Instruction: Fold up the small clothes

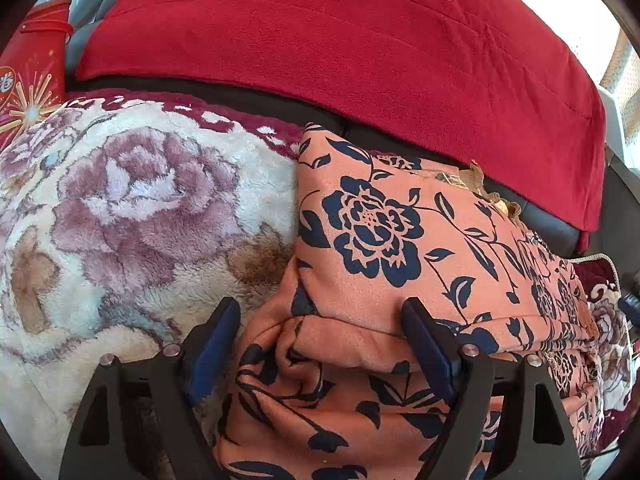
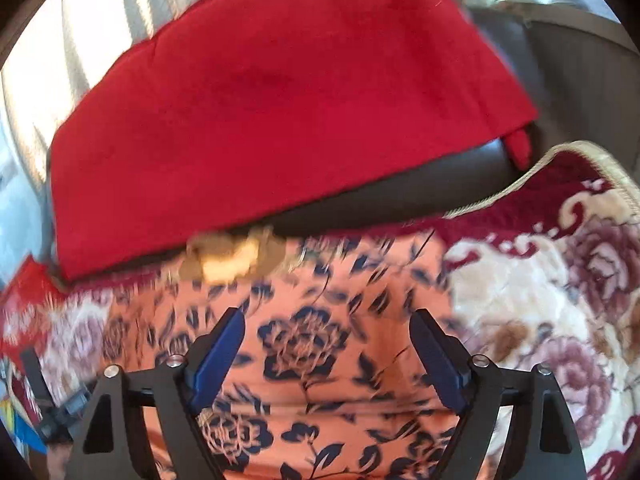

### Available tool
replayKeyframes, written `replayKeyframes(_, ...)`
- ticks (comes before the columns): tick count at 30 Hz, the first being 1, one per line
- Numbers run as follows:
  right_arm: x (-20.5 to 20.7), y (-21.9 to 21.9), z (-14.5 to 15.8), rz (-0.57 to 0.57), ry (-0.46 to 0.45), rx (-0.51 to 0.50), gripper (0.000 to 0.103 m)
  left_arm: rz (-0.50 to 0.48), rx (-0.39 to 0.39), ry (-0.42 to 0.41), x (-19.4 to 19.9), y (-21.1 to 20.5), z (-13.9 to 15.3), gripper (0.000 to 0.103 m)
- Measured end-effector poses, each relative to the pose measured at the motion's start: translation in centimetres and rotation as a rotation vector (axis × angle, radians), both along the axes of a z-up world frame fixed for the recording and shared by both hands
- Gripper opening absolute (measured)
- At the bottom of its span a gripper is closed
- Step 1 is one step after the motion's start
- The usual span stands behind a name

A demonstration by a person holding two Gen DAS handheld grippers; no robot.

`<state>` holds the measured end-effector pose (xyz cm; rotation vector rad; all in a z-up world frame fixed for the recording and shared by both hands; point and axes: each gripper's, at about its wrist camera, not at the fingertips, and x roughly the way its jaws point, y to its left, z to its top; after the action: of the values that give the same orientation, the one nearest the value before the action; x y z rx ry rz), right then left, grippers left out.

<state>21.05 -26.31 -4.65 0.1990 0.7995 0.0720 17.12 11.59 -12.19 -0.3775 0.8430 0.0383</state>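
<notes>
In the left wrist view, the left claw (image 1: 320, 316) stands wide over a bunched fold of the orange floral garment (image 1: 400, 240), which lies on the plush blanket (image 1: 120, 200).

In the blurred right wrist view, the right claw (image 2: 328, 332) gapes wide above the garment, holding nothing.

A fold seems just laid; next calls for pinching a fresh edge.

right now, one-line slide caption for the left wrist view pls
Open left claw poised over a bunched fold of the orange navy-flowered garment, lying on a plush floral blanket below a red fleece cushion.
</notes>
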Motion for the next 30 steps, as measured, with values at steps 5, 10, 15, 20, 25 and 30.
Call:
replayKeyframes(5, 0.9, -0.2, -4.3, -0.034, 0.183, 0.032, 0.084, -0.004, 0.004, 0.000, 0.0, -0.1, 0.1, 0.083)
replayKeyframes(10, -0.3, 1.6, -0.2, 0.001, 0.047, -0.013, 0.085, -0.004, 0.016, 0.005, 0.0, -0.2, 0.0, 0.084)
replayKeyframes(15, 1.6, 0.9, -4.4, 0.000, 0.196, 0.019, 0.086, -0.006, 0.012, 0.004, 0.1, -0.1, 0.0, 0.084)
replayKeyframes(20, -0.6, -0.5, -3.0, -0.039, 0.123, 0.107, 0.085, -0.007, 0.020, 0.006, 0.0, -0.2, 0.0, 0.084)
replayKeyframes(25, 0.2, -2.4, -5.6, -0.029, 0.206, 0.058, 0.086, -0.008, 0.024, 0.003, 0.1, -0.3, -0.1, 0.085)
replayKeyframes(30, -2.0, -5.3, -3.7, -0.090, 0.095, 0.209, 0.086, -0.002, 0.029, 0.005, 0.1, -0.2, -0.3, 0.086)
